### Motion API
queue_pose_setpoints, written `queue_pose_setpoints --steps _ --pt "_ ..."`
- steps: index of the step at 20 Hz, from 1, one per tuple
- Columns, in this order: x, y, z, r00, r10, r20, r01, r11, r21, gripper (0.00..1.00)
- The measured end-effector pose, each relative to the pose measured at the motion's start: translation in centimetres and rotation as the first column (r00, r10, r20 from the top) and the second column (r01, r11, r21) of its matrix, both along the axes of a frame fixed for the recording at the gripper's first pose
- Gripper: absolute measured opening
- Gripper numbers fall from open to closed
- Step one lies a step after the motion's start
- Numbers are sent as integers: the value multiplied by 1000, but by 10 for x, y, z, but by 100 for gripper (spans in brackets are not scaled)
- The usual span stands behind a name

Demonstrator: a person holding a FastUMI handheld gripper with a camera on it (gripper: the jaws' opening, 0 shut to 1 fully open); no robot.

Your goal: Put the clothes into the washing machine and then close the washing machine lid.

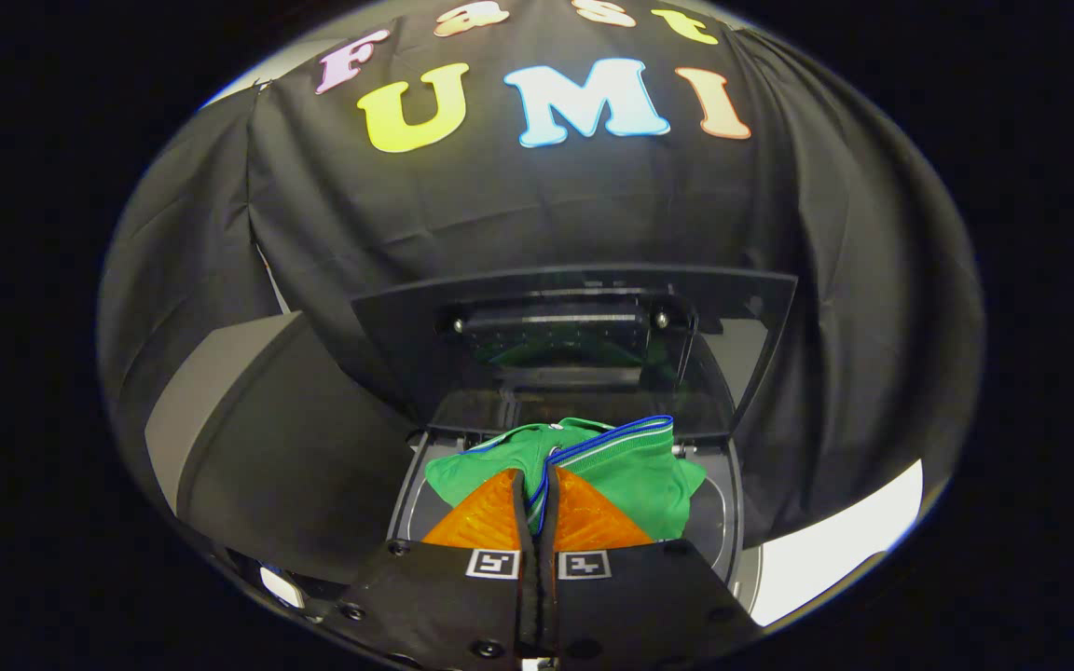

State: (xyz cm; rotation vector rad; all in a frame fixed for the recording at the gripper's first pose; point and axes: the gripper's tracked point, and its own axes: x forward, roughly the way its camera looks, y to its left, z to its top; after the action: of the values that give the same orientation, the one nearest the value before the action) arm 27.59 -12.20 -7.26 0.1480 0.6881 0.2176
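Note:
A green garment (635, 480) with a blue and white striped hem hangs bunched just ahead of my fingers, over the open top of the washing machine (731, 522). My gripper (537, 485) is shut on the green garment, a fold of its hem pinched between the two fingers. The machine's dark glass lid (574, 349) stands raised behind the opening, tilted back toward the booth wall. The drum below is hidden by the cloth and my fingers.
A dark rounded object (285, 457) stands beside the machine on the left. A pale floor patch (835, 550) lies to the right of the machine. Black cloth walls close in behind and on both sides.

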Motion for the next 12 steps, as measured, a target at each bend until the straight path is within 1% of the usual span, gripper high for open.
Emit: queue_pose_setpoints --steps 9,12 --pt "8 4 -77 991 -50 -127 42 997 -58 1" --pt "12 5 -91 986 -74 -151 65 996 -64 2"
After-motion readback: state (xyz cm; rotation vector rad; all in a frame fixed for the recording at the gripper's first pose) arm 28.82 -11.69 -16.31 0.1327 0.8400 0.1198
